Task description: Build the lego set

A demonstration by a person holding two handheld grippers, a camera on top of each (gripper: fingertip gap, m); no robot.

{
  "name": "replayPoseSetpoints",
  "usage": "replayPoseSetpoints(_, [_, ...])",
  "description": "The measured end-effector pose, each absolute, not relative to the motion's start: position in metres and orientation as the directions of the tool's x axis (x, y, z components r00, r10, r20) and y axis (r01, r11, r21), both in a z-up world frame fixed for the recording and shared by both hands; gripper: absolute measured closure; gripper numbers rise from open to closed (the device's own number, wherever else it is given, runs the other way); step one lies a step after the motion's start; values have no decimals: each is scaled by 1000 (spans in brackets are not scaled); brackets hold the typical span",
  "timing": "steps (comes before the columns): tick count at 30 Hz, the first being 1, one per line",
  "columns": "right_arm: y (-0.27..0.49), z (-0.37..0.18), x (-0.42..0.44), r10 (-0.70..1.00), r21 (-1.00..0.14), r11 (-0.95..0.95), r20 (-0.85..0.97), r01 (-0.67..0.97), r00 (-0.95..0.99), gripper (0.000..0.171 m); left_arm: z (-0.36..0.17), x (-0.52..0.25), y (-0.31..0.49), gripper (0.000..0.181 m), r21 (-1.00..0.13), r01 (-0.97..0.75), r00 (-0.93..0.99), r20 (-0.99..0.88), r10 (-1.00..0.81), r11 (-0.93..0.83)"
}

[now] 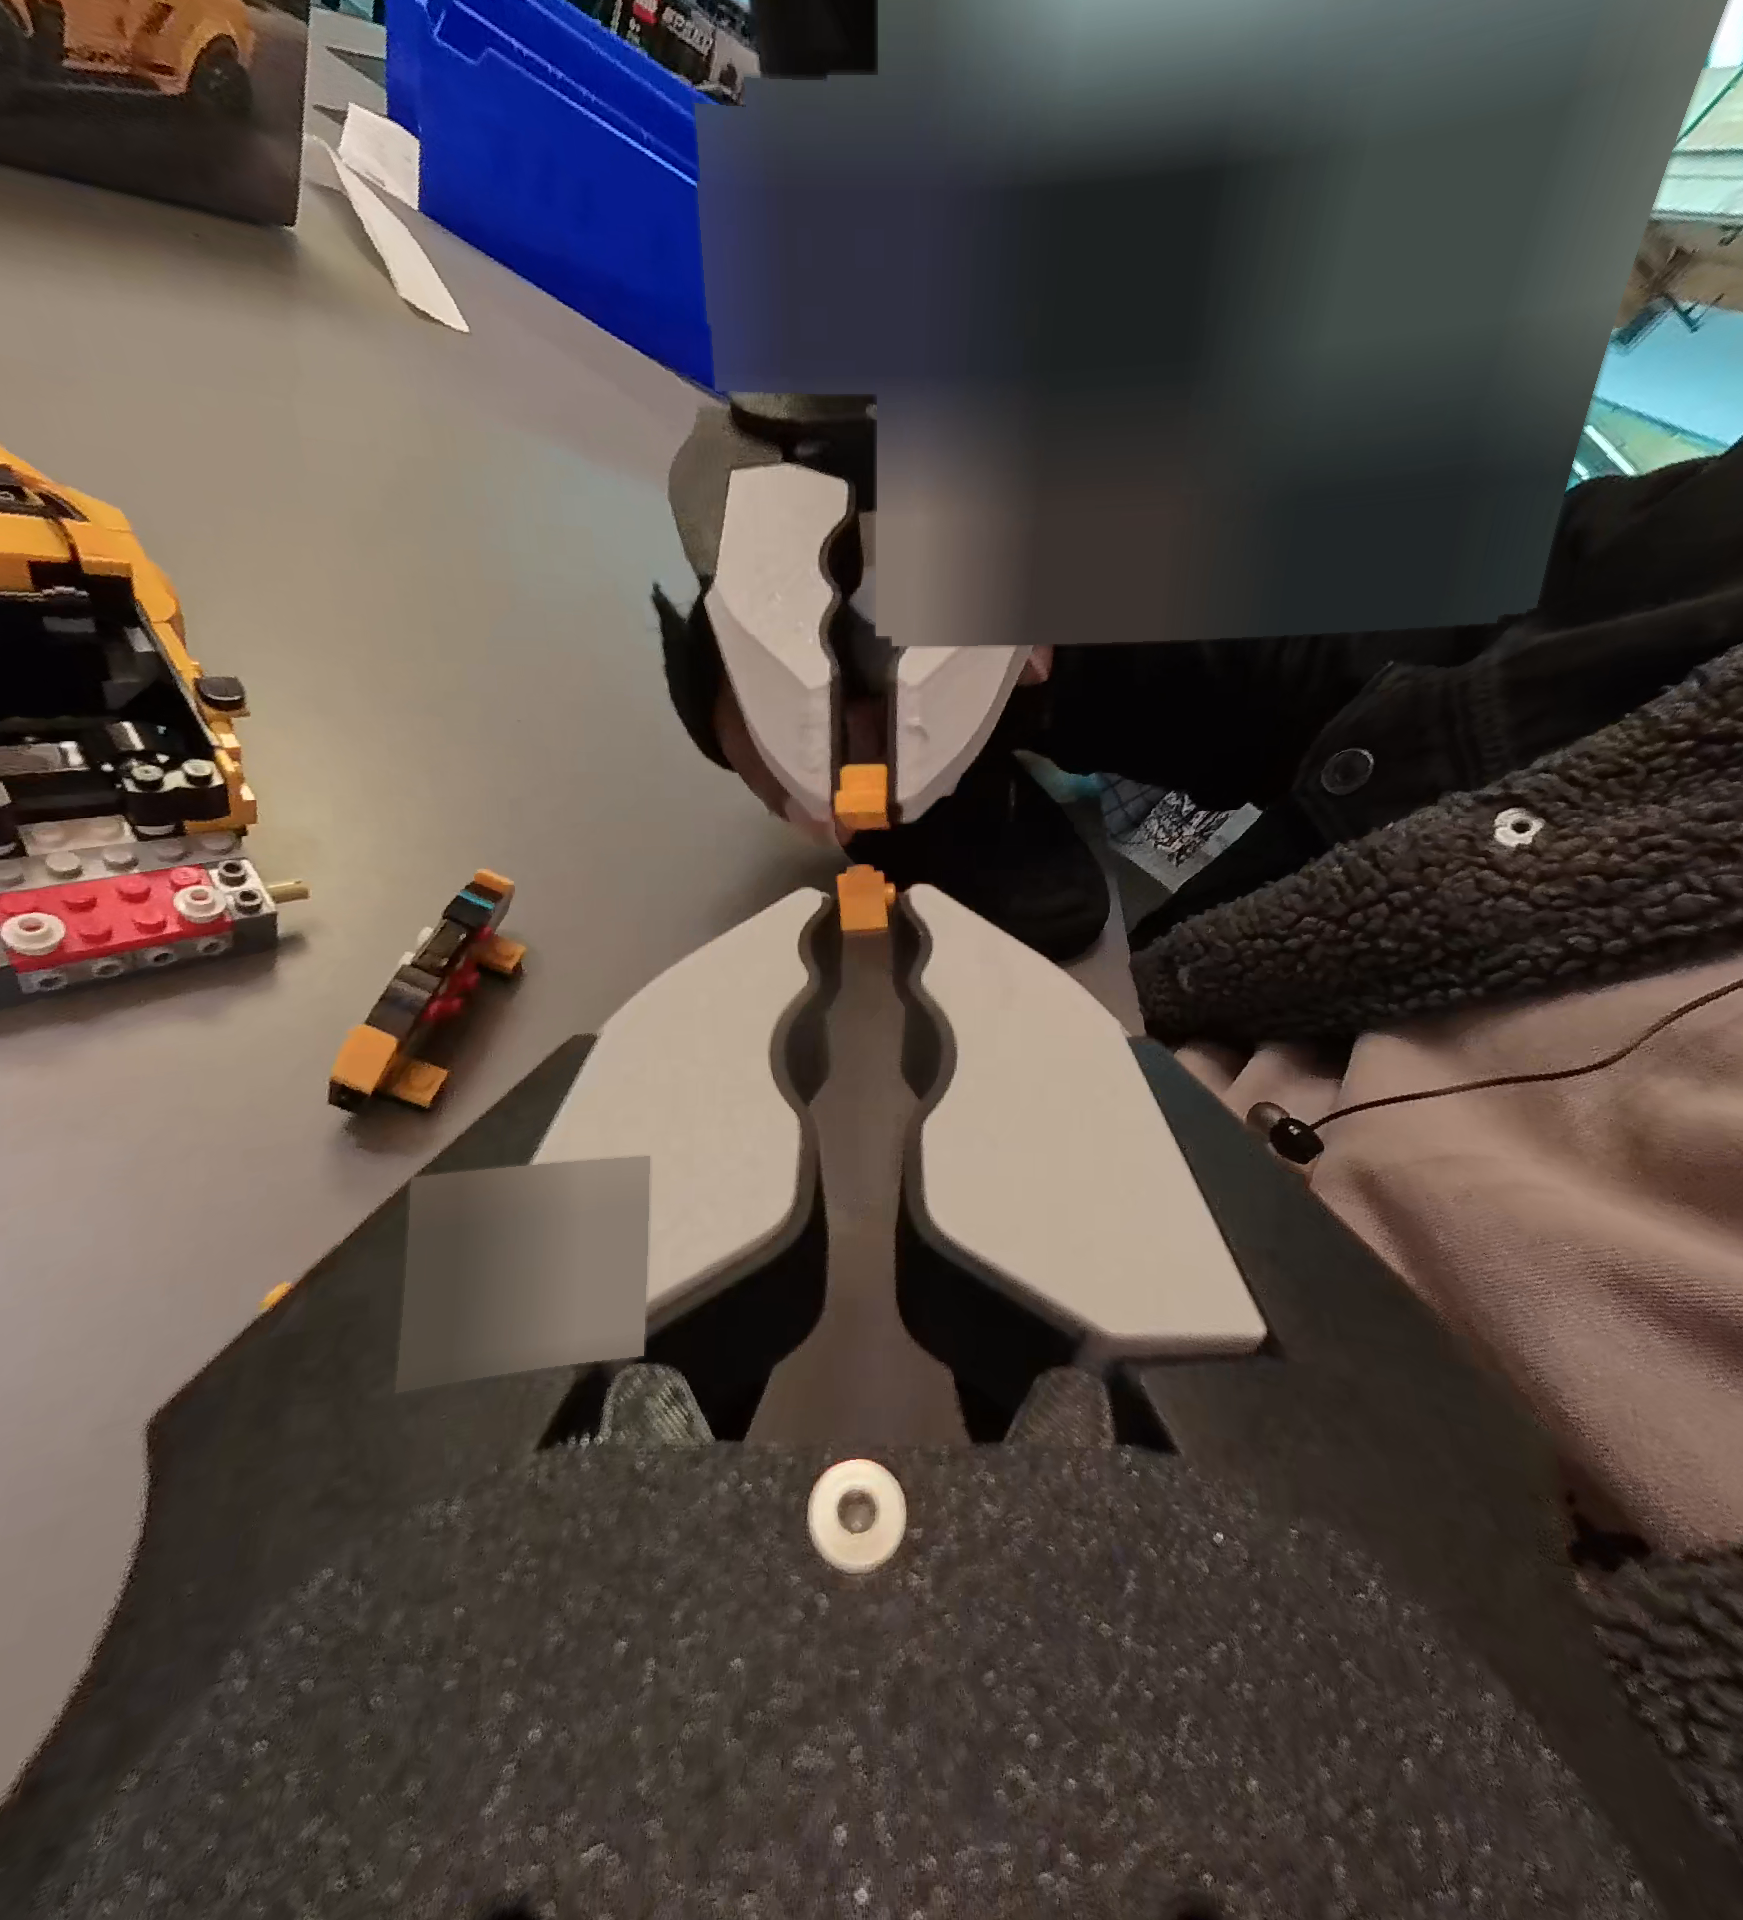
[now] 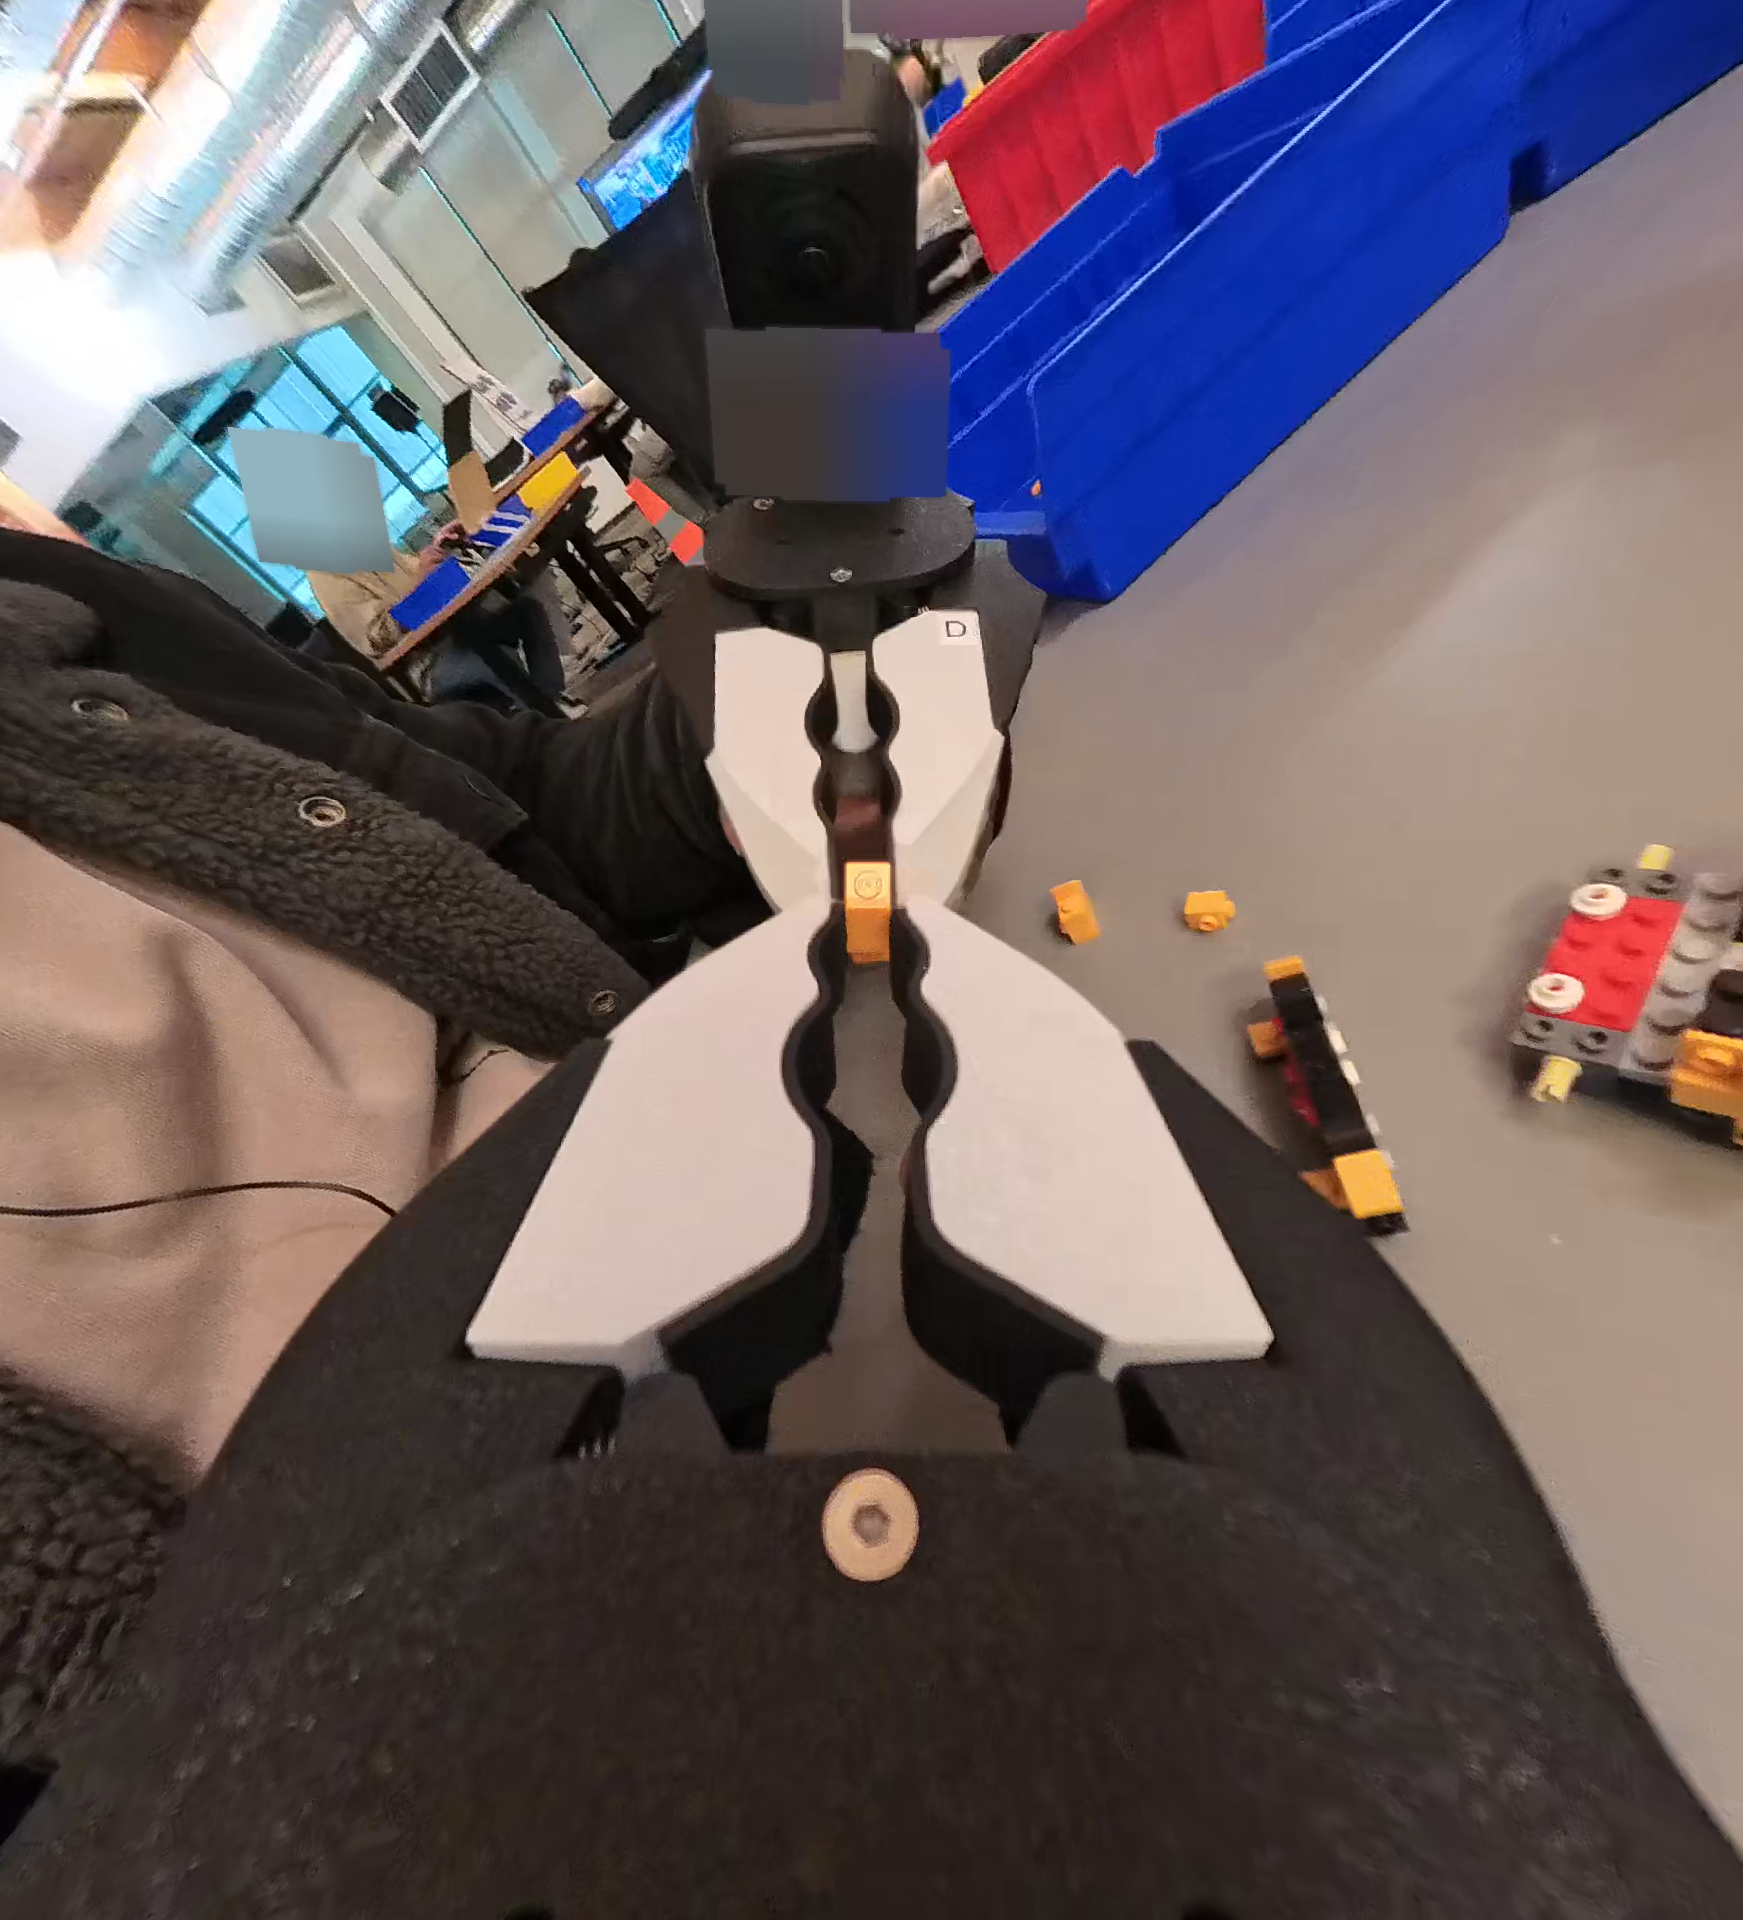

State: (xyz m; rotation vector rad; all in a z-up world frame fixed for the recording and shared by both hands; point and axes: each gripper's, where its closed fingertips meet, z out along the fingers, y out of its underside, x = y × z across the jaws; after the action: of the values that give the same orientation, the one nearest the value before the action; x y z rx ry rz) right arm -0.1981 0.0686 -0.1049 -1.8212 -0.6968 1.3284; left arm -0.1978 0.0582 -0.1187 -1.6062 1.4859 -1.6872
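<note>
Gripped at the tips of the left gripper (image 1: 865, 902) is a small orange brick (image 1: 863, 900), its fingers pressed in on the piece from both sides. Directly opposite, tip to tip, the right gripper (image 1: 862, 795) is being held with a second orange brick (image 1: 862, 793) pinched between its own fingers. In the left wrist view the two bricks are being kept just apart, with a thin gap showing between them; in the right wrist view only one orange piece (image 2: 868, 907) is being shown clearly at the meeting point, so whether contact is being made cannot be told.

Judged from this, the step in hand is the joining of the two small pieces in the air. For it to go well, the bricks are best being lined up squarely, stud to socket, before any push is being applied, and both grips are being kept firm so neither piece is twisted out.

Further left in the left wrist view, on the grey table (image 1: 451, 644), the part-built orange car (image 1: 67, 727) is being left untouched, well apart from the grippers, and a narrow black and orange sub-assembly (image 1: 425, 992) is lying between the car and the grippers. Two loose orange pieces (image 2: 1075, 911) are also lying on the table, near the gripper tips.
</note>
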Motion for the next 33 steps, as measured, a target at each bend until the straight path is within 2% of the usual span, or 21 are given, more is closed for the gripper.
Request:
replayPoseSetpoints(5, [68, -109, -201, 761, -795, -607, -586, -16, 278, 163, -112, -200, 60, 171, -843, -357, -293, 509, -809, -402])
replayPoseSetpoints(11, [71, -102, -205, 718, -745, -657, -665, -115, 206, 164, -110, -201, 62, 172, -836, -346, -297, 527, -796, -425])
replayPoseSetpoints(23, [76, -102, -207, 679, -706, -686, -708, -176, 193, 163, -108, -202, 64, 172, -780, -351, -307, 619, -723, -518])
replayPoseSetpoints(33, [86, -92, -205, 637, -657, -680, -749, -324, 183, 163, -96, -200, 75, 172, -756, -237, -300, 654, -694, -610])
